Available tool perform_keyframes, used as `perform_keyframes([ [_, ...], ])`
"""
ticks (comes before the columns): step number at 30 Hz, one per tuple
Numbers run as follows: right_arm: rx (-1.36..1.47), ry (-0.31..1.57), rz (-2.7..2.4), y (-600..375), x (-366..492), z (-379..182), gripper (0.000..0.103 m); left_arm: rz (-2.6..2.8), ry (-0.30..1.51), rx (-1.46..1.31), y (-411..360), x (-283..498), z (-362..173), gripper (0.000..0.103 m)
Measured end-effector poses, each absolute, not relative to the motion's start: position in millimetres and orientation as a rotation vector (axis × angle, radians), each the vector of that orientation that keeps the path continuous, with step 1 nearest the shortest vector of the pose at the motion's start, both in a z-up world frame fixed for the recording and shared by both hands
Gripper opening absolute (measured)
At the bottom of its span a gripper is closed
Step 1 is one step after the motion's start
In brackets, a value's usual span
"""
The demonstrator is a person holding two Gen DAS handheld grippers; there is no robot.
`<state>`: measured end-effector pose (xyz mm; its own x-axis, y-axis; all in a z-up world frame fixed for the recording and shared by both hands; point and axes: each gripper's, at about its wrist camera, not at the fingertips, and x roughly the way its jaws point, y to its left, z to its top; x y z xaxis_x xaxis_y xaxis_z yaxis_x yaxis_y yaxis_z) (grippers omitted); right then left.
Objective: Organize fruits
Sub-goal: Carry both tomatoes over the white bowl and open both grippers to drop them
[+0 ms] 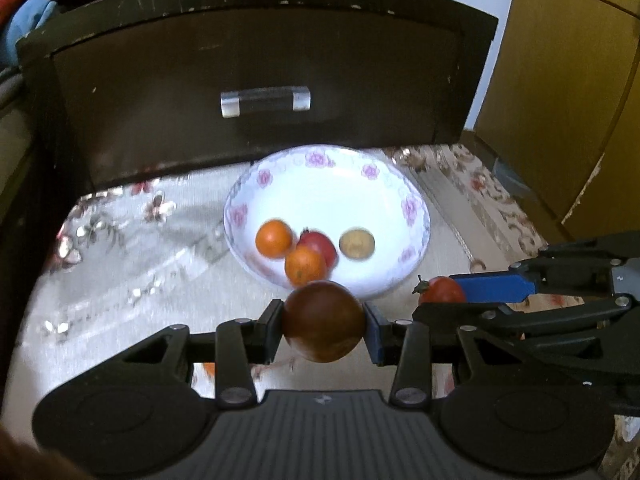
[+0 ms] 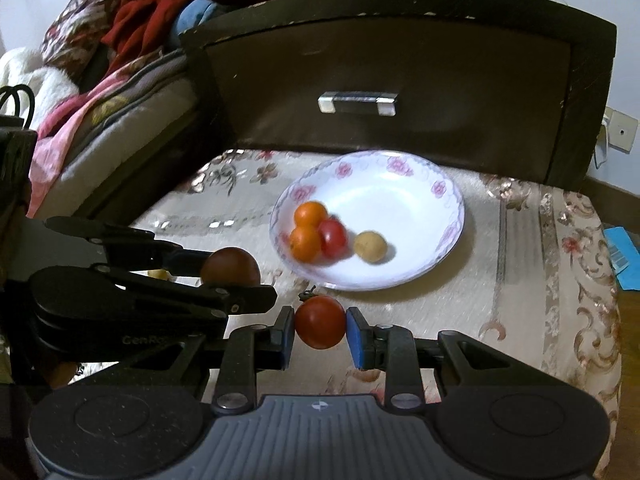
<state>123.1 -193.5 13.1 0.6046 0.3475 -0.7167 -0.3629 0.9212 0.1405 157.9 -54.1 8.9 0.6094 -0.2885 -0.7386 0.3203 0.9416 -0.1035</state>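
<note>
My left gripper [image 1: 324, 322] is shut on a dark brown-red round fruit [image 1: 323, 321], held just in front of a white floral bowl [image 1: 360, 188]. My right gripper [image 2: 320, 323] is shut on a small red tomato [image 2: 320, 322] with a stem. Each gripper shows in the other's view: the right one [image 1: 448, 300] with its tomato [image 1: 442, 290], the left one [image 2: 236, 280] with the dark fruit [image 2: 230, 266]. The bowl [image 2: 400, 184] holds two oranges [image 2: 310, 214] [image 2: 305, 243], a red tomato [image 2: 334, 237] and a tan round fruit [image 2: 371, 246].
A floral cloth [image 2: 540, 260] covers the table. A dark wooden drawer front [image 2: 400, 80] with a metal handle [image 2: 357, 103] stands right behind the bowl. Bedding and clothes [image 2: 100, 80] lie at the left. A yellow wooden door [image 1: 580, 80] is at the right.
</note>
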Motion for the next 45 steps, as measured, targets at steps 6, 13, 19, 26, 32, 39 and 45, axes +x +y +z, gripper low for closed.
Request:
perform_keyframes([
  [6, -0.028, 0.797, 0.39, -201.7, 146.8, 16.8, 0.024, -0.345, 0.818, 0.051, -63.2, 184.1, 10.1, 0.048],
  [13, -0.029, 0.782, 0.372, -211.3, 176.5, 10.8, 0.024, -0.337, 0.803, 0.068, -71.6, 216.8, 5.6, 0.048],
  [19, -0.025, 0.782, 0.366, -215.2, 192.1, 3.8, 0.024, -0.337, 0.809, 0.081, -76.1, 231.7, -3.6, 0.048],
  [26, -0.017, 0.794, 0.365, -216.9, 205.0, -4.8, 0.025, -0.327, 0.807, 0.09, -77.4, 239.4, -9.9, 0.048],
  [32, -0.005, 0.784, 0.355, -219.4, 210.7, -5.8, 0.025, -0.328, 0.81, 0.097, -79.8, 246.5, -9.5, 0.05],
  [39, 0.003, 0.779, 0.338, -223.4, 212.4, -5.1, 0.03, -0.314, 0.803, 0.093, -79.5, 247.8, -8.8, 0.053],
  [45, 0.004, 0.764, 0.342, -222.8, 208.5, -1.2, 0.032, -0.305, 0.781, 0.077, -72.2, 243.1, 3.4, 0.053],
])
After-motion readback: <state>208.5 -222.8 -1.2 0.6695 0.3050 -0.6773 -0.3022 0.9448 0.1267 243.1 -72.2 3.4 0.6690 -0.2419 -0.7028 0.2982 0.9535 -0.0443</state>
